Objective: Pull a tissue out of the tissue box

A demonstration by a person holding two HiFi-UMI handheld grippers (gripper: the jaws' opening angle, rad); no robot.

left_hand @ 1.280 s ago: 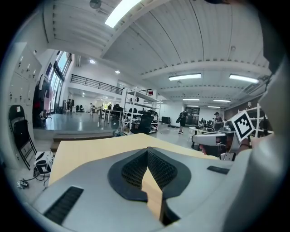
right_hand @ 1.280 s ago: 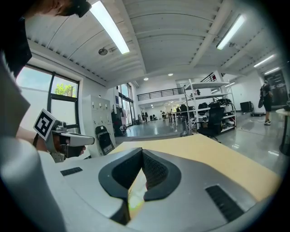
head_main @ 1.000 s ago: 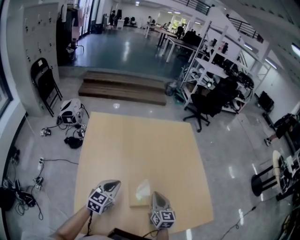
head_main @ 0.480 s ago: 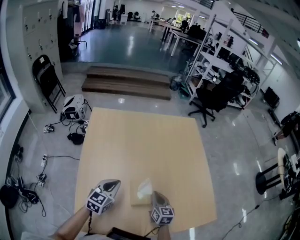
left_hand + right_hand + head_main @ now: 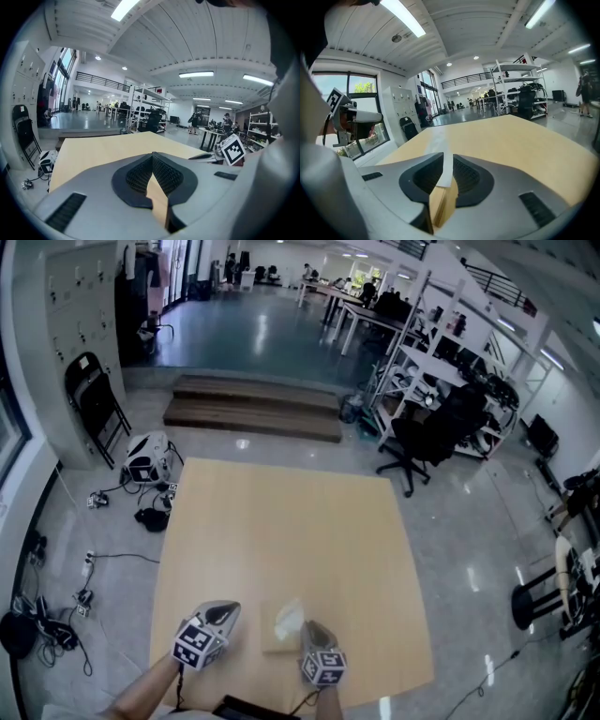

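A flat tan tissue box (image 5: 274,641) lies near the front edge of the wooden table (image 5: 281,531), with a white tissue (image 5: 288,617) standing up out of it. My right gripper (image 5: 310,627) is at the box's right side. In the right gripper view a white strip of tissue (image 5: 446,168) runs through the gap of the right gripper (image 5: 447,158), above the box's edge (image 5: 440,206). Its jaws have just been opening and the pads stand clear of the tissue. My left gripper (image 5: 225,608) hovers left of the box; the left gripper (image 5: 152,157) has its jaw tips together, holding nothing.
Beyond the table lie a low wooden step (image 5: 248,413), a black office chair (image 5: 427,451) and shelving at the right. A folding chair (image 5: 94,399), a helmet-like object (image 5: 145,456) and cables lie on the floor at the left.
The right gripper has sunk slightly beside the box. The left gripper and the box have stayed in place, and the tissue still stands out of the box.
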